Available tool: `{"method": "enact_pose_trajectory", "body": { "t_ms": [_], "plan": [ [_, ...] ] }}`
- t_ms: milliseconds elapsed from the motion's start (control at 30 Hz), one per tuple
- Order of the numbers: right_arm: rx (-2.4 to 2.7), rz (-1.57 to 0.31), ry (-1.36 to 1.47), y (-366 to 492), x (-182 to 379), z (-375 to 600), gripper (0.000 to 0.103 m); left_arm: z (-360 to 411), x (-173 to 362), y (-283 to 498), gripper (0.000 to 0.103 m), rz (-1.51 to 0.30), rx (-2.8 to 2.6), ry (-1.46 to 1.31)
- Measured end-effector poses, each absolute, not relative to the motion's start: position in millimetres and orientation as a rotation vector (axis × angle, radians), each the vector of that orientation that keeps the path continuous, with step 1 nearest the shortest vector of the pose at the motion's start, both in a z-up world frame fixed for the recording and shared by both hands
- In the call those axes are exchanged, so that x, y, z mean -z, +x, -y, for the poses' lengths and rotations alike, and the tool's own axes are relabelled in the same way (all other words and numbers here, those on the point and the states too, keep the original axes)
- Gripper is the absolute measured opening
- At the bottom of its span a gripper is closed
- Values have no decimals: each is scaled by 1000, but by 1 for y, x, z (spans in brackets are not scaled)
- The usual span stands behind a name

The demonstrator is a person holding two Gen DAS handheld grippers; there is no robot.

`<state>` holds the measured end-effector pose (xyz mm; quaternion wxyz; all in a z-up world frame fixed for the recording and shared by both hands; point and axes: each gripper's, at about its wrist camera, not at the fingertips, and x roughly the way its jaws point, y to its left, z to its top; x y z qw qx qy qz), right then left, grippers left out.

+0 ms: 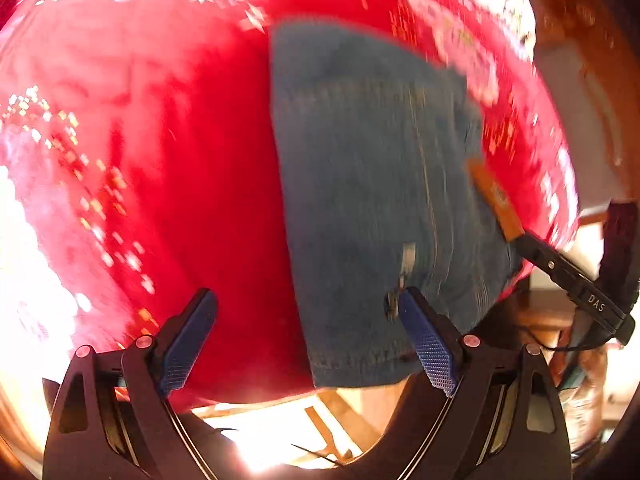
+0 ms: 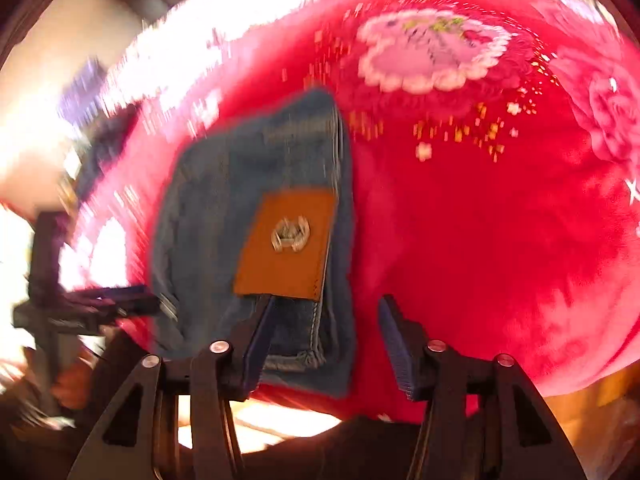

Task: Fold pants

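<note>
The pants [image 1: 384, 184], blue denim, lie folded in a narrow stack on a red floral blanket [image 1: 180, 140]. The stack's near end reaches the blanket's front edge and slightly overhangs it; its long left edge runs straight. A tan leather patch [image 2: 286, 246] with a metal emblem lies on top, near the stack's right edge.

The left gripper [image 1: 308, 308] stands with jaws wide apart, nothing between the pads. Its right finger [image 1: 428, 344] sits over the near left corner of the denim; contact cannot be confirmed. Its left finger [image 1: 188, 340] is over bare blanket.

The right gripper [image 2: 326, 316] also has its jaws parted and clamps nothing. Its left finger [image 2: 258, 344] overlaps the denim just below the patch; its right finger is over bare blanket beside the stack's right edge.

Open red blanket extends widely to both sides of the stack and beyond its far end.
</note>
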<state>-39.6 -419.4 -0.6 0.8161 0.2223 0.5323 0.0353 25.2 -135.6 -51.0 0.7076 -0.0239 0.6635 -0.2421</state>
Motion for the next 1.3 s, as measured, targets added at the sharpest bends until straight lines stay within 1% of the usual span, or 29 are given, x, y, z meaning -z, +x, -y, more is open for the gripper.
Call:
{"method": "enact_pose_trajectory", "body": {
  "t_ms": [33,133,233,300,333,400,467,567,633,700,767,800,833,900,1000,1033,1067,1100,1200,1300],
  "plan": [
    [-85,-1114,531,-35,0,426,73,133,49,34,93,-1477,535,-88],
    [-147,-1080,634,-19,6,432,73,124,50,56,92,-1517,514,-220],
    [-237,-1081,834,-20,7,439,72,116,44,65,93,-1521,501,-287],
    [-232,-1156,801,-25,5,438,72,112,38,65,93,-1481,488,-245],
    [-179,-1204,691,-29,1,437,73,110,37,65,93,-1469,474,-219],
    [-109,-1245,561,-39,-4,437,73,108,40,69,93,-1471,460,-221],
    [-95,-1190,603,-42,-10,448,73,100,45,72,93,-1498,466,-266],
    [-129,-1084,782,-32,-5,464,74,104,54,75,93,-1525,497,-319],
    [-169,-1056,876,-14,11,465,74,117,60,78,93,-1541,513,-316],
    [-201,-1066,932,2,29,463,74,123,65,78,93,-1557,525,-317],
    [-171,-1105,932,17,51,458,75,126,69,77,93,-1570,531,-318],
    [-180,-1091,949,20,56,455,75,126,70,76,93,-1570,529,-322],
    [-196,-1052,965,21,54,453,75,126,70,76,93,-1569,530,-335],
    [-322,-1037,1018,27,53,442,75,129,70,73,93,-1578,590,-399],
    [-383,-1042,915,29,45,428,75,145,76,70,93,-1601,638,-398],
    [-388,-1046,924,30,48,430,74,150,77,69,93,-1598,638,-371],
    [-374,-1066,939,30,55,434,71,153,77,69,94,-1590,641,-349],
    [-366,-1092,954,32,65,438,63,155,77,69,94,-1581,641,-339],
    [-366,-1059,986,27,66,441,63,153,76,68,94,-1570,632,-360],
    [-345,-1052,914,26,61,428,64,151,76,66,94,-1557,627,-361]
  ]
}}
